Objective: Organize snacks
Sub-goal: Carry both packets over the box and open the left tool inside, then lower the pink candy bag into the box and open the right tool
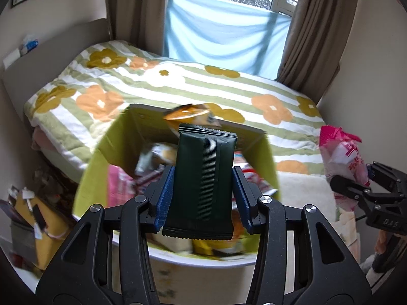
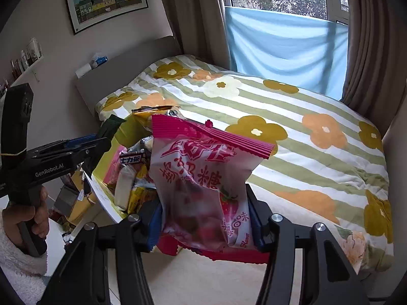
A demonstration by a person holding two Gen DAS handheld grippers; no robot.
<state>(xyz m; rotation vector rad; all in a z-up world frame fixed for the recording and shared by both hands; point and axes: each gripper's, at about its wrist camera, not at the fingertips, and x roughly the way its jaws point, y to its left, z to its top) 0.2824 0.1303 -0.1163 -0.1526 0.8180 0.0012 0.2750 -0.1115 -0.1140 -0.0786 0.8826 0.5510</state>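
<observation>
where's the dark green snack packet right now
The dark green packet is clamped upright in the left gripper, above the green box of snacks beside the bed.

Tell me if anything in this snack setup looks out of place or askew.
One thing stands out: an orange packet pokes up above the back rim of the green box, tilted, while the other snacks lie heaped inside at all angles. Nothing looks spilled or torn.

The dark green packet point(image 1: 203, 183) in my left gripper point(image 1: 202, 195) looked like matt foil with ribbed seams. My right gripper point(image 2: 206, 218) pinched a glossy pink plastic bag point(image 2: 203, 178). At twelve o'clock lay the soft quilted cloth bedspread point(image 2: 305, 137). The fingers point(image 1: 165, 195) were ridged blue rubber on matt black plastic.
</observation>
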